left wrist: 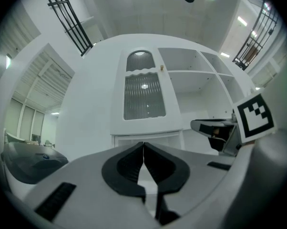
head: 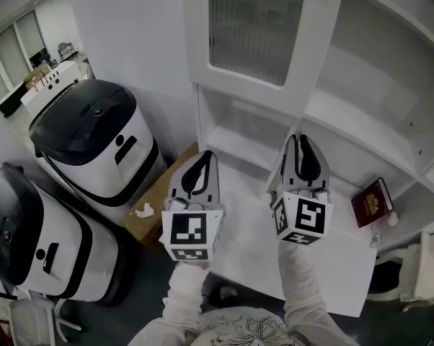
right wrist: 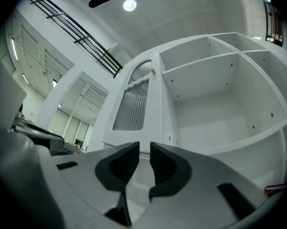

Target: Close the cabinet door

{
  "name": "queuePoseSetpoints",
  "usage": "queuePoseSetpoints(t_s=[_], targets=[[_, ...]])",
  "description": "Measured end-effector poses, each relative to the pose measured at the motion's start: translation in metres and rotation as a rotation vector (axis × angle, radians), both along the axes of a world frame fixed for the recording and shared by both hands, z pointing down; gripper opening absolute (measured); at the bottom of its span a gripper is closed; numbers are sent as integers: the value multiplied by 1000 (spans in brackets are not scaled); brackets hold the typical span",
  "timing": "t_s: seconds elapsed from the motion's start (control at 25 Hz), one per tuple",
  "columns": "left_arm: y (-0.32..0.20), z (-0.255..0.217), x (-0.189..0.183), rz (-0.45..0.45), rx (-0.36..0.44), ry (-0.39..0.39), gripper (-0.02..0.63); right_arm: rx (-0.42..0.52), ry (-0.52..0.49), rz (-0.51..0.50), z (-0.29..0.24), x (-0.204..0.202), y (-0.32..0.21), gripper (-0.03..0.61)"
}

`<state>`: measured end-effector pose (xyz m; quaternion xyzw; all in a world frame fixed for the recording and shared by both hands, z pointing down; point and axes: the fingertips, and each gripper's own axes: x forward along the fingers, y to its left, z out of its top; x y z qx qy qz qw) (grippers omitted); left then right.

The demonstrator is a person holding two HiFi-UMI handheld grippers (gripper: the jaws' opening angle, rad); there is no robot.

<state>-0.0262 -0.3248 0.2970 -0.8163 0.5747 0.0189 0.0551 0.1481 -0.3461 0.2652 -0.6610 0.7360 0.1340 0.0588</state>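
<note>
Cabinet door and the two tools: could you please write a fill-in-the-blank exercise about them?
1. The cabinet door stands ___.
2. The left tool has its jaws ___.
3. The right tool, jaws slightly apart, holds ___.
4. The red book lies nearer the ___ tool.

Missing words: open; together; nothing; right.

White sleeves (head: 184,294), grey claws (head: 206,154) (head: 301,138), black-and-white marker cubes (head: 193,234)

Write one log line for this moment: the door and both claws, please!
cabinet door: open | left claw: shut, empty | right claw: slightly apart, empty
</note>
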Motion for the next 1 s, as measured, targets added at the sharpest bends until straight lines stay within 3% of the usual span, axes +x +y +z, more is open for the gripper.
queuePoseSetpoints(t_s=[1.0], targets=[[48, -4, -40, 5, 7, 23, 4, -60, -13, 10, 22, -33, 63, 10]])
